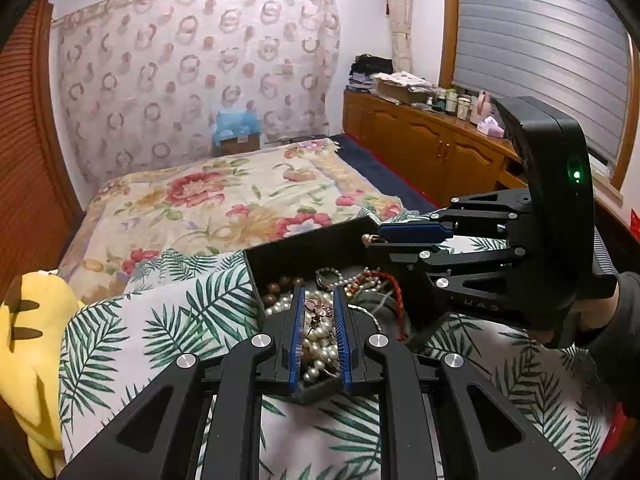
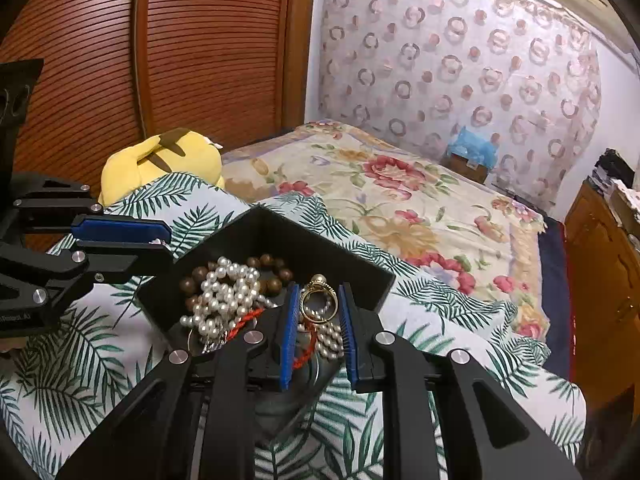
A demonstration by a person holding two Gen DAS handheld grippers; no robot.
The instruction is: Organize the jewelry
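Bedding in a palm-leaf print carries a black box heaped with pearls and beads. Left gripper pinches a small pinkish trinket; right gripper, slightly parted, holds a gold ring.

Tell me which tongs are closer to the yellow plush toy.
Left. The left tongs hover beside the yellow plush toy, on its side of the black box; the right tongs are across the box, farther away.

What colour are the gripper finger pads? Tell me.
Blue, on black fingers; the right gripper's pads show best in the right wrist view.
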